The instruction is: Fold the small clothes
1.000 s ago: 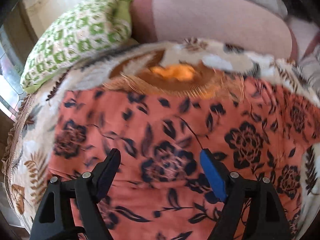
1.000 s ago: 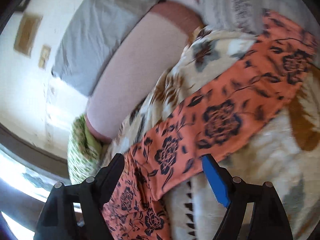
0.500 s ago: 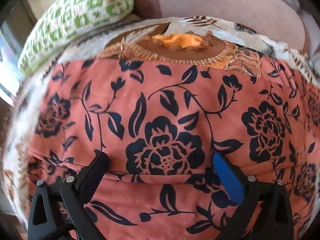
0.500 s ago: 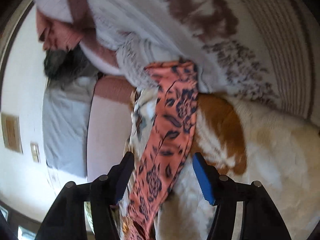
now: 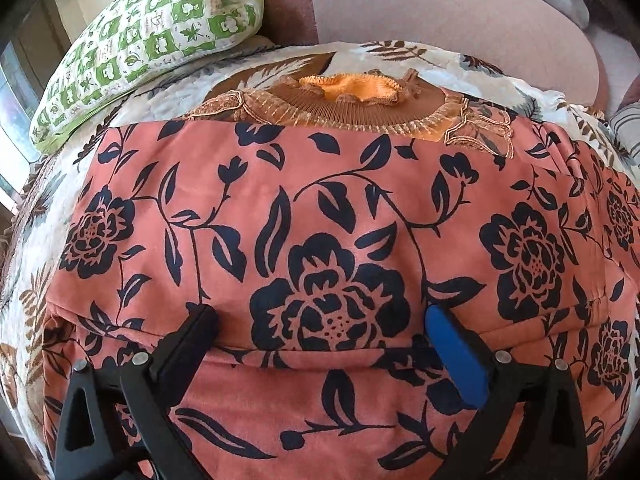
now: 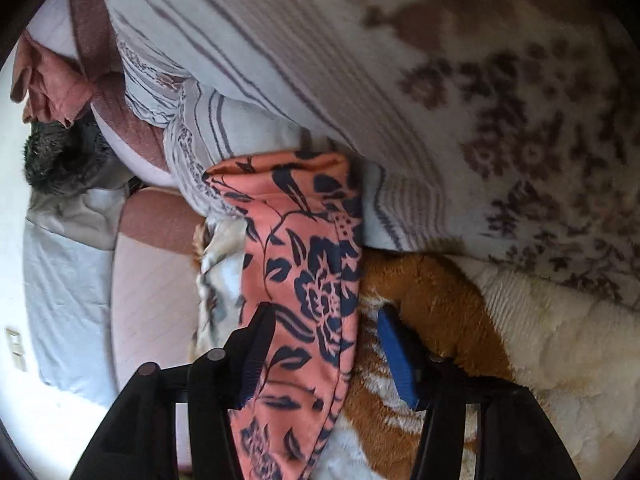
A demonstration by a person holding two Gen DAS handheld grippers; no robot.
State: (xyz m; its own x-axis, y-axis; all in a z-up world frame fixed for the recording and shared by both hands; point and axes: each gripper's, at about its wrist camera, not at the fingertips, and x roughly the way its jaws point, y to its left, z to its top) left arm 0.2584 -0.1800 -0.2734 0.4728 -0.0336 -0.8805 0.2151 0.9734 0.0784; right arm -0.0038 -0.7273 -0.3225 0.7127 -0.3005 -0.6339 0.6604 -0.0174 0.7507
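A bed covered by a leaf-print blanket (image 5: 404, 54) fills both views, with a green pillow (image 5: 152, 28) and a pink bolster (image 5: 420, 4) at its far edge. The floral cloth (image 5: 320, 208) lies spread on the blanket, partly covering a brown garment (image 5: 360, 114). The left gripper (image 5: 320, 316) sits low over a fold in the cloth, jaws wide apart, holding nothing. In the right view the cloth (image 6: 308, 280) runs as a narrow strip between the spread jaws of the right gripper (image 6: 326, 316), beside a striped blanket (image 6: 360, 60).
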